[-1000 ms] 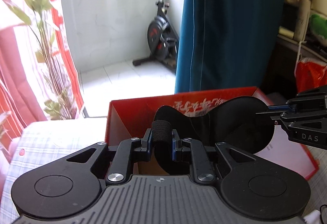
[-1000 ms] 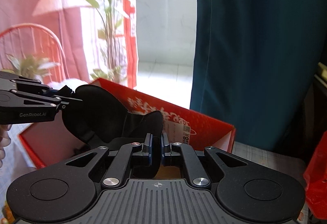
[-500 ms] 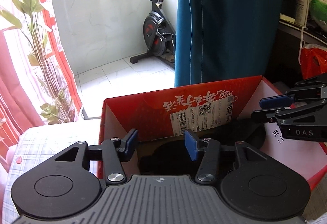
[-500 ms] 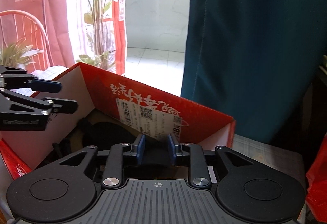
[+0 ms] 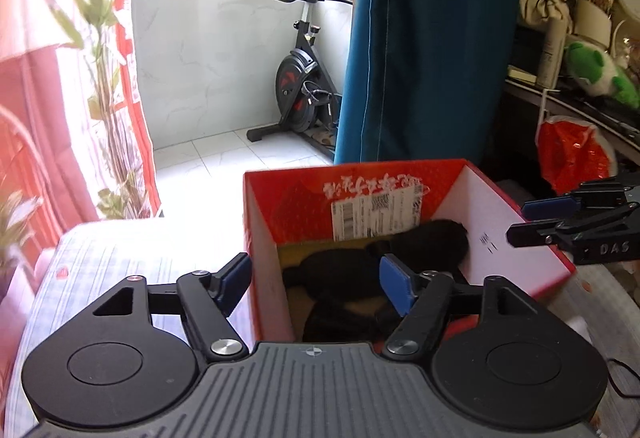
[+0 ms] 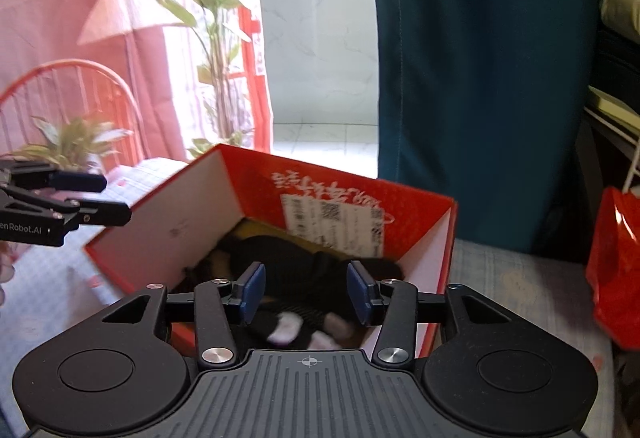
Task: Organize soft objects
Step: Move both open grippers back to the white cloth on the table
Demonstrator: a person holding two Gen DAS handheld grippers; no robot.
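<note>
A red cardboard box [image 5: 304, 206] with white side walls stands open on the checked cloth. Black soft items [image 5: 352, 270] lie inside it; in the right wrist view the black pile [image 6: 288, 258] shows some white patches near the front. My left gripper [image 5: 316, 284] is open and empty, above the box's near left corner. My right gripper [image 6: 306, 294] is open and empty, above the box's near edge. Each gripper shows in the other's view, the right one [image 5: 560, 214] and the left one [image 6: 80, 198], both open.
A dark teal curtain [image 5: 420, 58] hangs behind the box. An exercise bike [image 5: 304, 78] stands on the balcony. A red plastic bag [image 5: 576, 154] and a cluttered shelf with a green plush toy [image 5: 600, 74] are at the right. A plant [image 6: 216, 50] and red chair [image 6: 68, 98] stand at the left.
One second ago both grippers were shut on a black soft item held over the box. Both have opened, the item lies in the box, and both grippers have drawn back.
</note>
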